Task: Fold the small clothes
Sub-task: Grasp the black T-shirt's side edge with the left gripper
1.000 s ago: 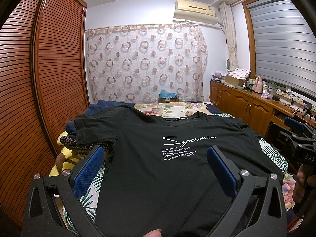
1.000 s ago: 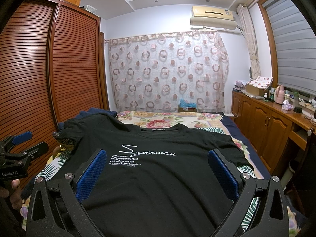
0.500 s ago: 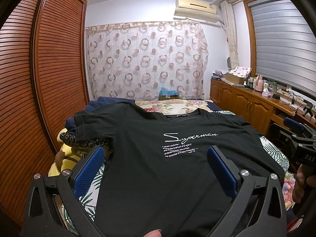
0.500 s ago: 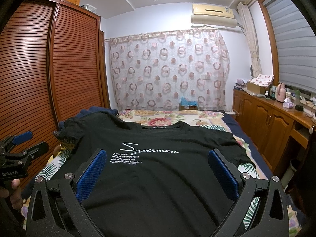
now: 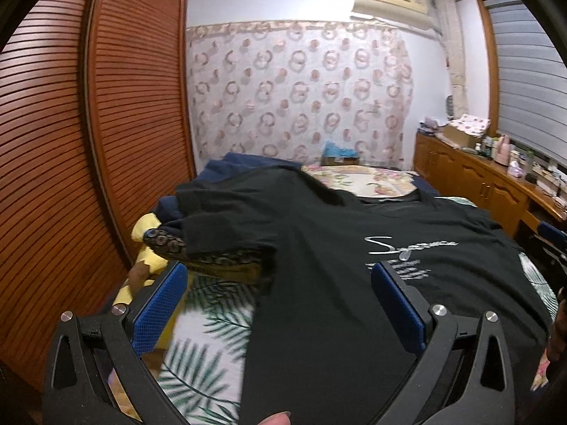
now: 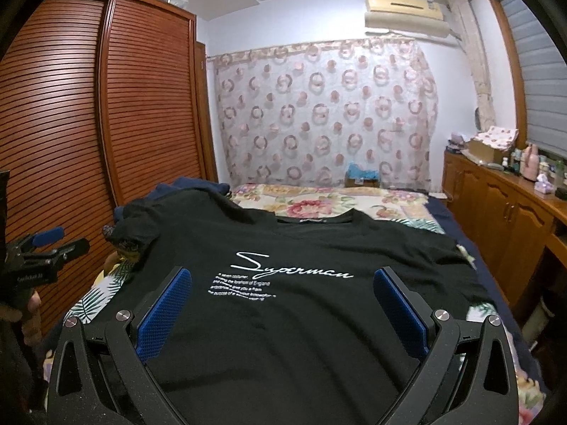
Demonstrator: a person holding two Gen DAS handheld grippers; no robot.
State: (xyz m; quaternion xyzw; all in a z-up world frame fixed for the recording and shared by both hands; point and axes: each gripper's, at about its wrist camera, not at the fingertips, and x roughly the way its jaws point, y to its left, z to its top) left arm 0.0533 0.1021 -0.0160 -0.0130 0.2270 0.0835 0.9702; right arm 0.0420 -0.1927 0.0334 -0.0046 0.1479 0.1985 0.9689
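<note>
Nearest the lens in each wrist view, the blue-padded jaws stand wide apart with nothing between them: the left hand-held gripper (image 5: 278, 306) hangs over the shirt's left edge, and the right hand-held gripper (image 6: 281, 310) hangs over the chest print. Below them the black T-shirt (image 6: 301, 318) lies face up and spread flat on the bed (image 6: 340, 196), lettering legible, collar (image 6: 315, 217) pointing away. Its left sleeve (image 5: 226, 223) rests partly on a heap of other garments (image 5: 198, 248) at the bed's left margin, beside the louvred wardrobe (image 5: 88, 141).

The step in hand appears to be the first lengthwise fold. To do it well, each pair of jaws should close on a single layer at shoulder seam and hem of the same side, so the panel travels as one sheet. Lifting the sleeve clear of the heap first would probably avoid dragging other cloth along. Beyond the bed hangs a ring-patterned curtain (image 6: 326, 120).
</note>
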